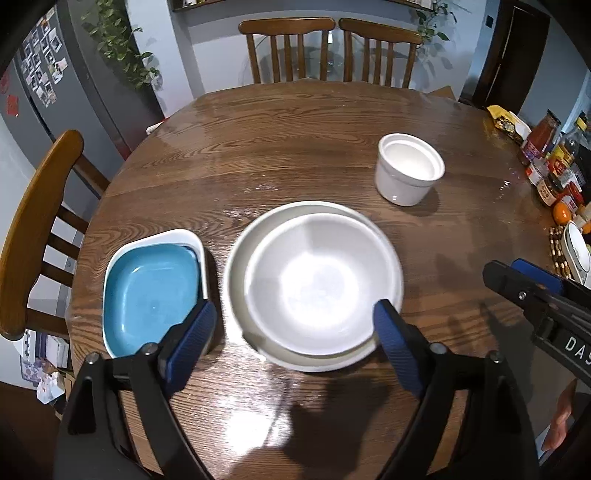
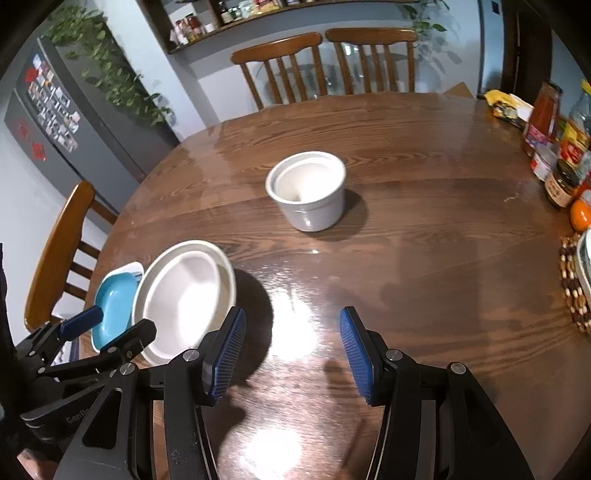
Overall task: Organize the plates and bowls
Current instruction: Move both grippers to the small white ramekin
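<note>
White cup [image 2: 308,190] standing alone on the desk [image 2: 424,258], straight ahead of the right claw [image 2: 291,354], jaws apart, empty. Nearer to it than the left claw [image 1: 295,328], spread wide, gripping nothing, over the stacked white bowl [image 1: 314,284].

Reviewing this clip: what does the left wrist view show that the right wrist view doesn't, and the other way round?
Only the left wrist view shows the whole blue square dish nested in a white square dish, and the left gripper with open jaws spread either side of the round white bowl. Only the right wrist view shows the shelf of jars and the right gripper open over bare table. Both show the bowl stacked in a round plate, the white ramekin, two chairs and the bottles at the table's right edge.
</note>
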The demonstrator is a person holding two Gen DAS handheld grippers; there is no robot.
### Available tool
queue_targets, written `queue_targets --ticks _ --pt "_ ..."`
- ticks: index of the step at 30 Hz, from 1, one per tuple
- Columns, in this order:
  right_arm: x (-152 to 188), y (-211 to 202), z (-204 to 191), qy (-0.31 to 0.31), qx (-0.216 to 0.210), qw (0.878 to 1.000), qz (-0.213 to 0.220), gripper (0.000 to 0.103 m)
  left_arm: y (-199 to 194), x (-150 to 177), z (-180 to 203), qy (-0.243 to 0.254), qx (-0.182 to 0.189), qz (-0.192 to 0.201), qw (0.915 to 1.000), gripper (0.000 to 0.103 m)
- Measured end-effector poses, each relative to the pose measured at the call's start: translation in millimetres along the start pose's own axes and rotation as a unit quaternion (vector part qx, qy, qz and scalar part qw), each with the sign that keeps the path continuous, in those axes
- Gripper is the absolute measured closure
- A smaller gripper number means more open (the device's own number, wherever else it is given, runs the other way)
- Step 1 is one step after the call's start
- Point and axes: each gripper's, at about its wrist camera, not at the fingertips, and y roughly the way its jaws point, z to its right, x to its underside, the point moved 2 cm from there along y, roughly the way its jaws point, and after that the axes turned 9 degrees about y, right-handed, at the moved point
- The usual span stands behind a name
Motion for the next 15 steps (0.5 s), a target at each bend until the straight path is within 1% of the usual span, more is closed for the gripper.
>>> queue_targets --ticks 7,15 --pt "-1.7 -9.5 27.9 0.017 0.006 1.0 0.005 0.049 -2.5 0.4 23.1 0.012 0.006 0.002 0.9999 0.013" --pt "-2.5 -13.2 46.2 0.022 0.007 1.0 0.004 0.049 -1.8 -0.4 44.7 0.02 0.013 -0.002 0.9997 0.013"
